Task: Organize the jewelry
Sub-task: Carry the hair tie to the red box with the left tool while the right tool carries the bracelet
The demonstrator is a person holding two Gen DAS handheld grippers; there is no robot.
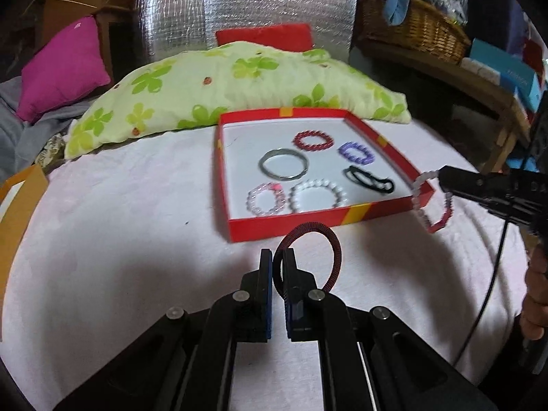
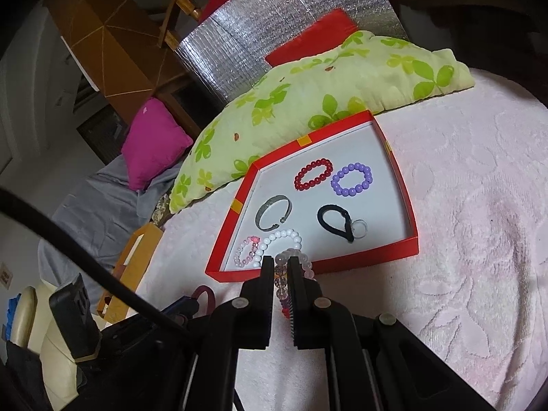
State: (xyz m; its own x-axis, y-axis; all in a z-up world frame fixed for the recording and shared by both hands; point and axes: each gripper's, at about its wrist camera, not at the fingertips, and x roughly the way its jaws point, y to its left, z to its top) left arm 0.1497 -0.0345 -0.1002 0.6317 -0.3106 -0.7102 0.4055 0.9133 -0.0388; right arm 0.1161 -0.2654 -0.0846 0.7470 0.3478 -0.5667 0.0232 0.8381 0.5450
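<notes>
A red tray (image 1: 308, 220) with a white floor lies on the pale bedcover. It holds a red bead bracelet (image 1: 313, 140), a purple one (image 1: 356, 152), a silver bangle (image 1: 283, 167), a black hair tie (image 1: 370, 179), a pink bead bracelet (image 1: 266, 198) and a white one (image 1: 318, 195). My left gripper (image 1: 277, 258) is shut on a dark red hair tie (image 1: 330, 250), just short of the tray's near wall. My right gripper (image 2: 281, 262) is shut on a clear and pink bead bracelet (image 2: 306, 263) hanging at the tray's near corner (image 2: 342, 263).
A green flowered pillow (image 1: 219, 82) lies right behind the tray, with a red cushion (image 1: 263, 36) and a silver foil panel (image 1: 239, 3) beyond. A magenta cushion (image 1: 61, 68) and an orange box (image 1: 20, 188) are to the left, and a wicker basket (image 1: 418, 30) is at the back right.
</notes>
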